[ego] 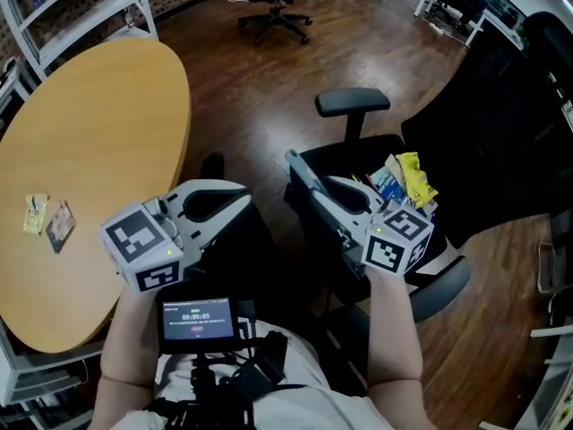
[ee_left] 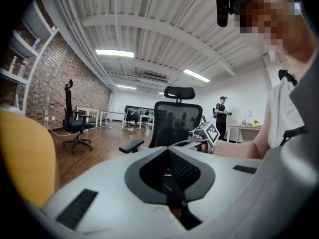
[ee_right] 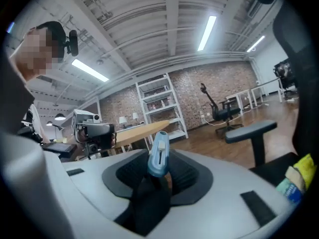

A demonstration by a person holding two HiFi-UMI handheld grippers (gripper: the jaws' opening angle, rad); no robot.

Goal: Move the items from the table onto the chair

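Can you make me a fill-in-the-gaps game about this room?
The right tongs grip a small ____ tool. Two small packets lie on the wooden ____. A pile of snack bags sits on the black ____. The left tongs hold ____.
Missing words: blue, table, chair, nothing.

Chair seat: open from above, front part bare. Packets heaped at seat's rear against backrest, which walls off that side. Far armrest on post and near armrest flank seat. Right gripper, clamping blue cutter, hangs over seat's table-side edge. Between chair and table: bare floor, open lane.
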